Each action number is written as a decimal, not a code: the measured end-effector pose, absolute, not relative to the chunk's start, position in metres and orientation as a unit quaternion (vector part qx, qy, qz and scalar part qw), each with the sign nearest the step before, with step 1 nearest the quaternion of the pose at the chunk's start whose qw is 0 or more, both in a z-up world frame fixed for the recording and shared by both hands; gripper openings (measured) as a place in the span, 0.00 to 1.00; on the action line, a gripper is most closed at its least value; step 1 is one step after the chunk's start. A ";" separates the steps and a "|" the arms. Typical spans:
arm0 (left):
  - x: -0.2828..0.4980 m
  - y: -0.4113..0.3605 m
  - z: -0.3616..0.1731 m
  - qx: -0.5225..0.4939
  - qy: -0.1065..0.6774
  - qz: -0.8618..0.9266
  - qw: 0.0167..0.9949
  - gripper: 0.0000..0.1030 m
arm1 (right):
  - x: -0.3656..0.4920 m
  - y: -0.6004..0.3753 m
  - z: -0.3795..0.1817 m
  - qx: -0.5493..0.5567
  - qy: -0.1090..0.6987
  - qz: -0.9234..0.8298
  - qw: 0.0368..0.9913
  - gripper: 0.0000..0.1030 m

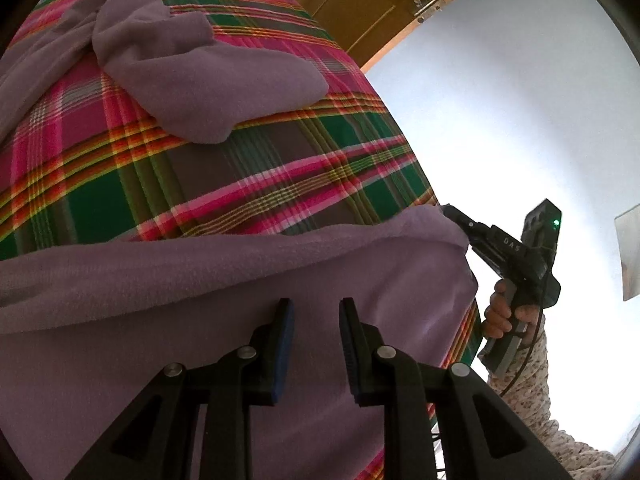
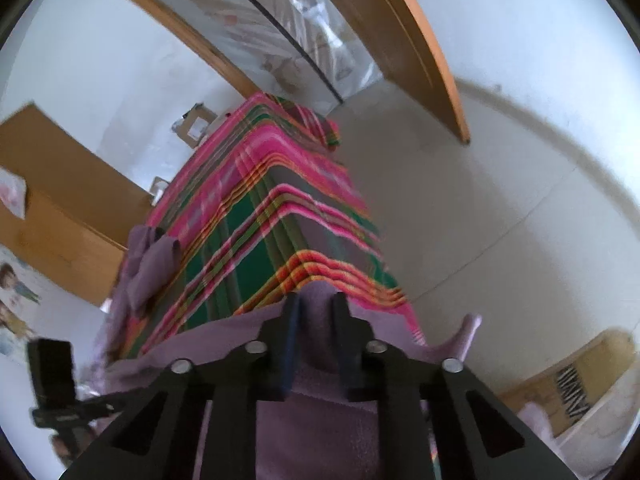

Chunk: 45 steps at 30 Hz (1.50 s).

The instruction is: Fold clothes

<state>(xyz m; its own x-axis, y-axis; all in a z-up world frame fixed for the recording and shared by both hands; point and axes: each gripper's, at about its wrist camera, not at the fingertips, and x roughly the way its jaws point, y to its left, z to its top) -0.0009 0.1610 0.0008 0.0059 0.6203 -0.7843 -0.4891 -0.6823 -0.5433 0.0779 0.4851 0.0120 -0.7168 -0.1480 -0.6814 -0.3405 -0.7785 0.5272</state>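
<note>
White walls and a wooden door (image 1: 360, 4) frame a bench draped in a pink-and-green plaid cloth (image 1: 248, 168). Spread across that cloth lies a mauve fleece garment (image 1: 208, 280), its sleeve (image 1: 192, 60) bunched toward 11 o'clock in the left wrist view. At 3 o'clock the right claw (image 1: 450, 212) is clenched on the garment's edge, held by a hand (image 1: 506, 312) in a floral sleeve (image 1: 528, 392). Partly spread, the left claw (image 1: 316, 316) hovers over the fleece; whether it pinches fabric I cannot tell.
</note>
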 end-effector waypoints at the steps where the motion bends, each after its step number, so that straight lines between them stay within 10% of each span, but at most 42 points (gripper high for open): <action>1: -0.002 0.162 0.001 -0.589 -0.053 0.703 0.396 0.23 | 0.077 0.483 0.015 -0.370 0.317 0.871 0.062 0.06; 18: -0.011 0.155 0.001 -0.592 -0.081 0.700 0.390 0.23 | 0.048 0.489 0.013 -0.398 0.293 0.862 0.115 0.11; 23: -0.007 0.135 0.007 -0.585 -0.085 0.714 0.376 0.23 | 0.055 0.492 0.016 -0.397 0.303 0.851 0.163 0.26; 45: -0.012 -0.050 0.098 -0.507 -0.089 0.827 0.226 0.25 | -0.013 0.316 0.114 -0.386 0.150 0.907 -0.069 0.34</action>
